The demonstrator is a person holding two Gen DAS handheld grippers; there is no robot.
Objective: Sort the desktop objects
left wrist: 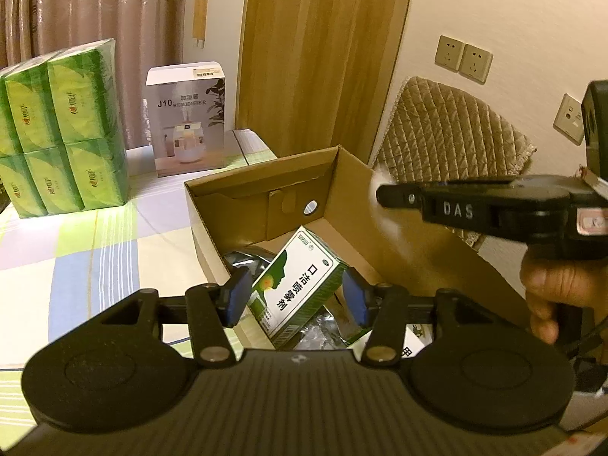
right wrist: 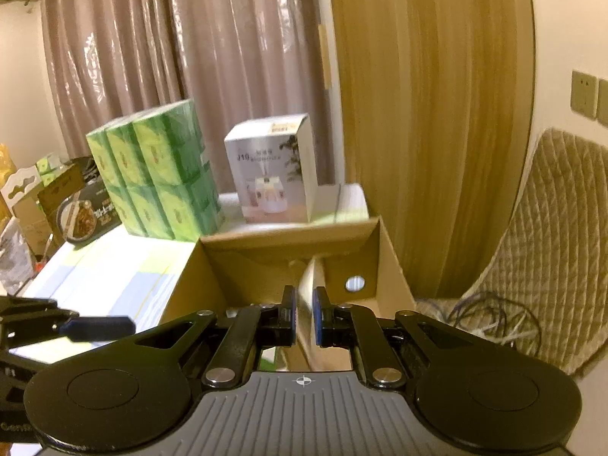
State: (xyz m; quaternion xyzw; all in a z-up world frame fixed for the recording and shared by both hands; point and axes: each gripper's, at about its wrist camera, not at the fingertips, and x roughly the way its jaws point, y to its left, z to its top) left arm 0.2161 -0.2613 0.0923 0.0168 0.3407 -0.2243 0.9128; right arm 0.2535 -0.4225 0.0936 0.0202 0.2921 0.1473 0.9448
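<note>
We hold the left gripper (left wrist: 296,296) with its pads apart around the green-and-white throat spray box (left wrist: 294,288) lying in the cardboard box (left wrist: 437,250), the right gripper (right wrist: 304,317) nearly together and empty above it, so we judge the drop done and next must lift away.

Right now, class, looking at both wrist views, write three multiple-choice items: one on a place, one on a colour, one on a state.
1. Where is the green and white medicine box?
A. Over the open cardboard box
B. On the tissue packs
C. Beside the wall sockets

2. What colour are the stacked tissue packs?
A. Blue
B. Green
C. Red

3. How are the left tool's blue pads?
A. Clamped on a cable
B. Spread, either side of the medicine box
C. Out of view

Answers:
1 A, cardboard walls surround it.
2 B, green wrappers show.
3 B, gaps show on both sides.
</note>
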